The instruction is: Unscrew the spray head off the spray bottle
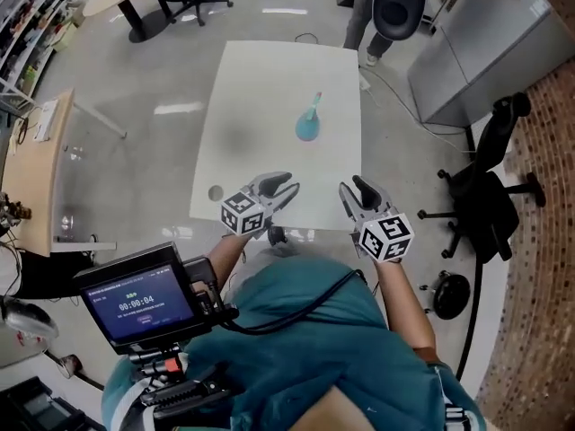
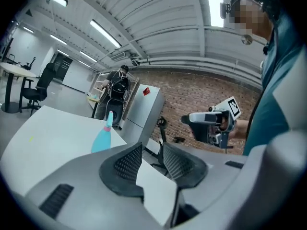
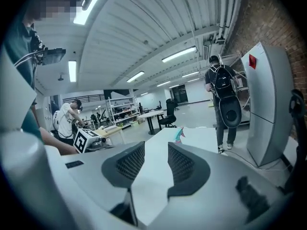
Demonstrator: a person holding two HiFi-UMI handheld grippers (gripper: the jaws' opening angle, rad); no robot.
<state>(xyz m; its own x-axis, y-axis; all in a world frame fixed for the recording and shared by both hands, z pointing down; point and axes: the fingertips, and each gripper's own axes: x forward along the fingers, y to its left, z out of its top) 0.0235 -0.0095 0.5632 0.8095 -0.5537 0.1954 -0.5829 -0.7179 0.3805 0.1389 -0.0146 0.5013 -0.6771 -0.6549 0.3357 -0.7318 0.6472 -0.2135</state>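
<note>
A light blue spray bottle [image 1: 308, 126] with a pale spray head stands upright on the white table [image 1: 260, 79], right of its middle. Both grippers hover at the table's near edge, well short of the bottle. My left gripper [image 1: 286, 189] is open with nothing between its jaws. My right gripper [image 1: 355, 190] is open too and empty. The left gripper view has the bottle [image 2: 102, 138] left of its jaws [image 2: 152, 155] and the right gripper [image 2: 211, 123] beyond. In the right gripper view the bottle [image 3: 180, 135] stands far off, above the jaws [image 3: 156, 157].
A black office chair [image 1: 490, 196] and a grey cabinet [image 1: 476, 43] stand right of the table. A person with a backpack [image 1: 388, 7] stands at the far end. A wooden desk [image 1: 31, 169] lies left. A screen device [image 1: 144, 303] hangs at the wearer's chest.
</note>
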